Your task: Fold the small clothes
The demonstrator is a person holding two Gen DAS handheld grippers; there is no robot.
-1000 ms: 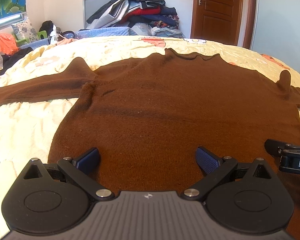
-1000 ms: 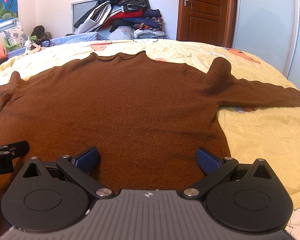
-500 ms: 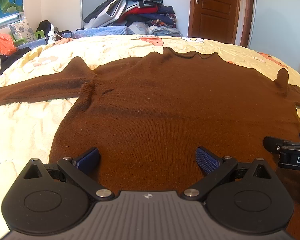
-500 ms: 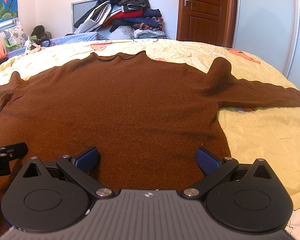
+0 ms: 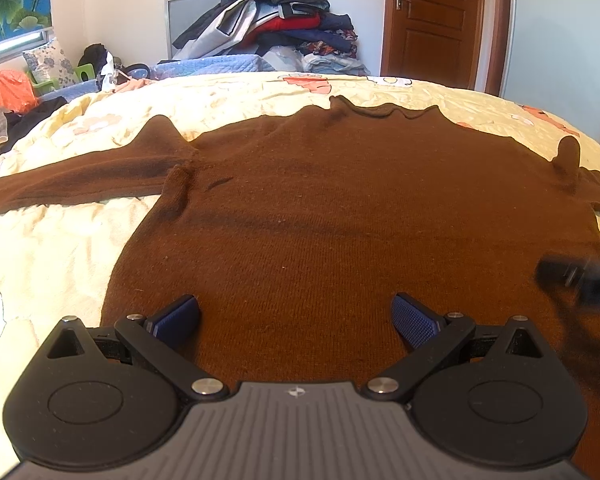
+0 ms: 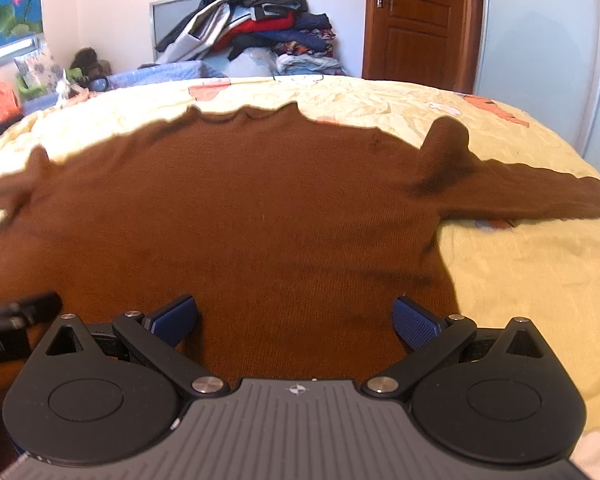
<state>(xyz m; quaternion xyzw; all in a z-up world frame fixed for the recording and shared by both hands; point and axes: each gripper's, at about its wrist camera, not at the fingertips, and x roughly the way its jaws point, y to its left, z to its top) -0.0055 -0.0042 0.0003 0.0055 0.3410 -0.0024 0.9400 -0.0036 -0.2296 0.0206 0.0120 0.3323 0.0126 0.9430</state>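
Grippers hover wide apart-fingered over a brown sweater [image 5: 340,220] spread flat, sleeves out, on a yellow bed [image 5: 60,248]. Left gripper [image 5: 296,318] and right gripper [image 6: 294,318] both stand fully spread above the hem, holding nothing; whether the blue pads [image 5: 414,320] touch the knit cannot be told.

The sweater [image 5: 340,216] is spread flat on the bed [image 5: 52,264], its 2 sleeves laid out to left and right and its collar at the far side. Behind the sweater, past the bed's far edge, a heap of clothes [image 5: 276,28] is piled, with a door [image 5: 432,24] to its right.
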